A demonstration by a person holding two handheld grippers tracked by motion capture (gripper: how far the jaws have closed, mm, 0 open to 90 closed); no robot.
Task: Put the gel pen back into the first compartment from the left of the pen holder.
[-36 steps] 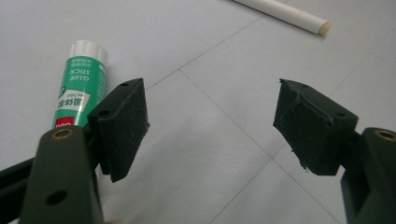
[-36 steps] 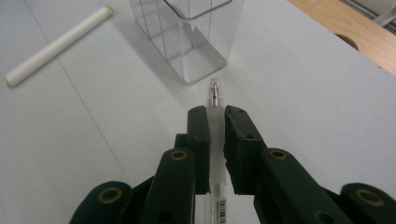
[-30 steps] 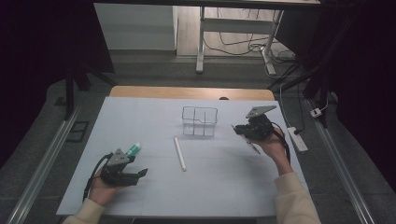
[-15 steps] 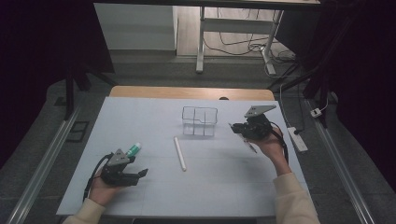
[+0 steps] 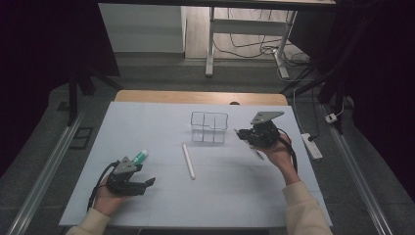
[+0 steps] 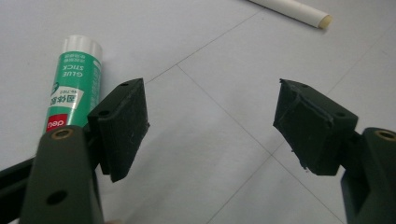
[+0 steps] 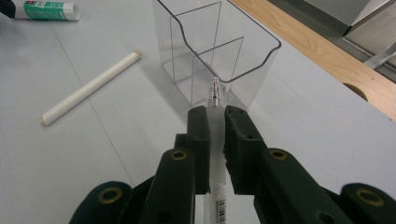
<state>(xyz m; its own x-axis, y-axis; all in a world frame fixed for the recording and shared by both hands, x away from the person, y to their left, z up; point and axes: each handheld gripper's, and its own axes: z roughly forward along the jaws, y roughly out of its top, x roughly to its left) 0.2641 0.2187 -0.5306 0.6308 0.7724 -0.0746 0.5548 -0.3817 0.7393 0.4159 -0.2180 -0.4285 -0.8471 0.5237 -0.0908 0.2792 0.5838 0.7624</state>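
Left gripper view: "GLUE STICK", "deli" on green glue stick beside released left tool.

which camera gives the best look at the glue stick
The left gripper view: the glue stick lies close beside one jaw, label readable. The right gripper view catches it far off at the top edge; the high view shows it small.
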